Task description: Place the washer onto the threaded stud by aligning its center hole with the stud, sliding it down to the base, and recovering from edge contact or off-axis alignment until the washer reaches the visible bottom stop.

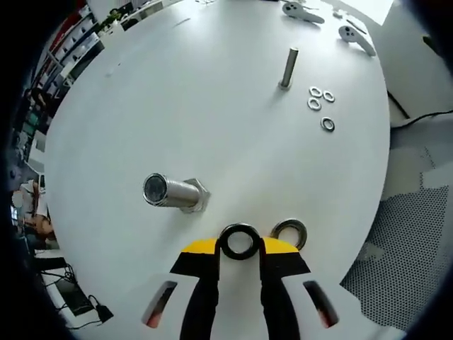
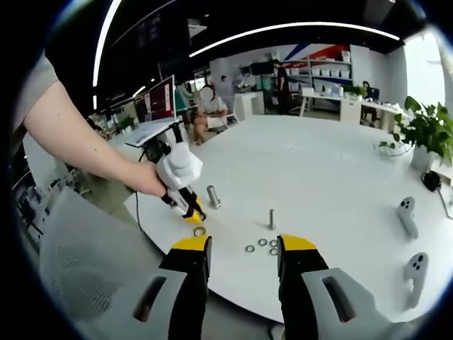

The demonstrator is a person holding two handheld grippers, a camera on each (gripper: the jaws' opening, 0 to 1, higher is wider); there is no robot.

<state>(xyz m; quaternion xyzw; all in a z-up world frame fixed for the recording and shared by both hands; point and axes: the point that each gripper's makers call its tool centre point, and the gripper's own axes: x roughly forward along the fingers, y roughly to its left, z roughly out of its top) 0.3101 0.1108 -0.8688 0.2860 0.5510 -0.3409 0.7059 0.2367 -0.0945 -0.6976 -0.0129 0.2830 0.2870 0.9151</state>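
No readable writing or labels in either view; no containers on the table (image 1: 212,106).

Left gripper (image 1: 239,249): jaws narrow, closed on a dark washer (image 1: 239,241) held between the yellow tips, hole facing the camera; a second washer (image 1: 289,231) lies flat on the table just right of the held one, near the right tip.

Landmark: large stud (image 1: 172,191), upright on its hex base, threaded end pointing toward the camera; held washer sits near it, off to its lower right, not touching, not on the stud.

Beyond the large stud, well apart: a thin stud (image 1: 289,68), also upright; four small washers (image 1: 320,103) loose just beside it; two white controllers (image 1: 322,20) at the far table edge.

Right gripper (image 2: 243,248): jaws wide apart, nothing between them, raised off the table; in the right gripper view the left gripper (image 2: 192,214), held by a person's hand (image 2: 150,180), points down just beside the large stud (image 2: 213,197); thin stud (image 2: 271,219) and small washers (image 2: 262,244) near it; controllers (image 2: 409,216) well away at the right edge; plant (image 2: 427,127) beyond the table.
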